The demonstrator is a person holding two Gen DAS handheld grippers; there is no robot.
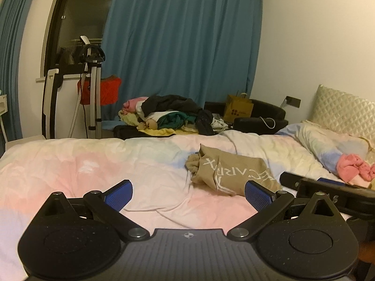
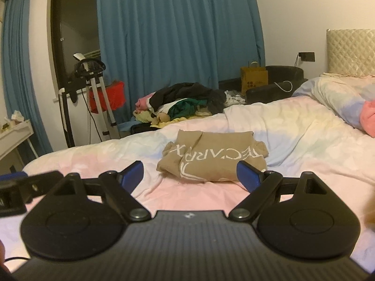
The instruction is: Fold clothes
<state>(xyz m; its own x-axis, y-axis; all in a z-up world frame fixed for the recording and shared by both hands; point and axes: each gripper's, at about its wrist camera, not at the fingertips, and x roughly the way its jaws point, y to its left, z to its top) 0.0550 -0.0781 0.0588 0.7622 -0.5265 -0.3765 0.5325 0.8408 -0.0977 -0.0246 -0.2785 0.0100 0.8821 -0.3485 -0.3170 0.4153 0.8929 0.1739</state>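
A tan shirt with white lettering (image 1: 229, 171) lies folded into a compact bundle on the pastel bedsheet (image 1: 93, 164); it also shows in the right wrist view (image 2: 215, 157). My left gripper (image 1: 188, 195) is open and empty, hovering over the sheet to the near left of the shirt. My right gripper (image 2: 189, 175) is open and empty, just in front of the shirt's near edge. The right gripper's body shows at the right of the left wrist view (image 1: 328, 187). The left gripper's body shows at the left of the right wrist view (image 2: 18, 187).
A heap of unfolded clothes (image 1: 168, 112) lies beyond the bed's far side, also in the right wrist view (image 2: 185, 103). Pillows (image 1: 328, 145) and a pink cloth (image 1: 354, 167) lie at the right. A clothes steamer stand (image 1: 91, 89) and a blue curtain (image 1: 182, 39) stand behind.
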